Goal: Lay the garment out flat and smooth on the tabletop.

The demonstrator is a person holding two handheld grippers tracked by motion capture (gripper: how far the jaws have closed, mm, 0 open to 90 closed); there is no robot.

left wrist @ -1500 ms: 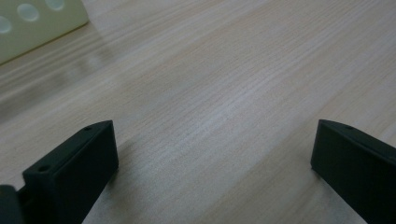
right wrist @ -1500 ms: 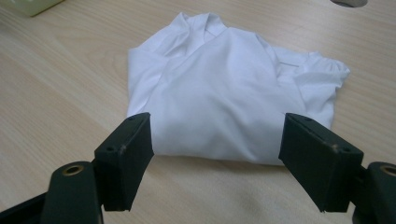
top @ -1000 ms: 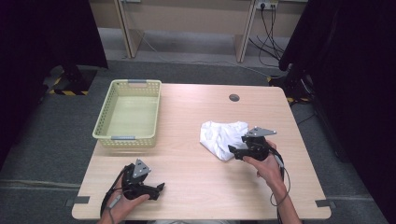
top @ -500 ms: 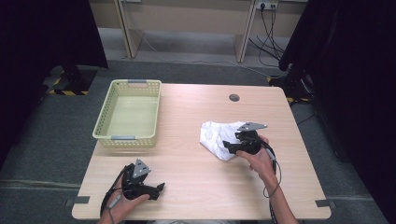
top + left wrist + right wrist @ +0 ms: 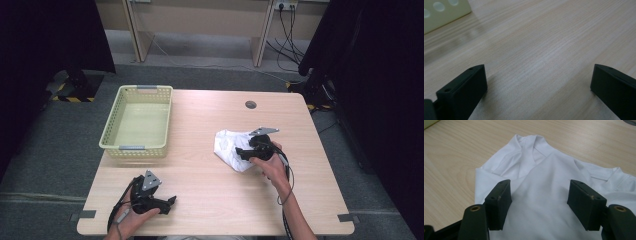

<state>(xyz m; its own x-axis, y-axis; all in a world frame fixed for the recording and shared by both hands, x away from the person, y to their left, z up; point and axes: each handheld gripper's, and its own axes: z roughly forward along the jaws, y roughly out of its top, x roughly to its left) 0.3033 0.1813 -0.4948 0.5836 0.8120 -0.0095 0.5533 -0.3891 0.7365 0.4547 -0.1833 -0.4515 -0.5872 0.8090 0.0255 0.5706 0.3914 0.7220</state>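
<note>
On the right half of the pale wooden table [image 5: 200, 200], a crumpled white garment [image 5: 227, 147] is seen lying in a loose heap, well apart from the yellow plastic basket [image 5: 111, 132] that stands toward the far left corner. The right gripper [image 5: 240, 152] is held at the garment's right edge, pointed leftward across it, with the person's right hand [image 5: 270, 167] wrapped around its body. From the right gripper view, its two black jaws are seen spread apart above the white cloth [image 5: 541, 202], with folds and a seam visible between them; the jaws have just been closing a little, yet no cloth is pinched, and whether the pads touch the fabric cannot be told. Near the front left edge of the table, the left gripper [image 5: 170, 202] is rested low over bare wood in the left hand [image 5: 137, 215]. Its jaws are shown wide apart in the left gripper view, with only wood grain between them, and a corner of the basket [image 5: 444, 12] is glimpsed at the upper left.
</note>
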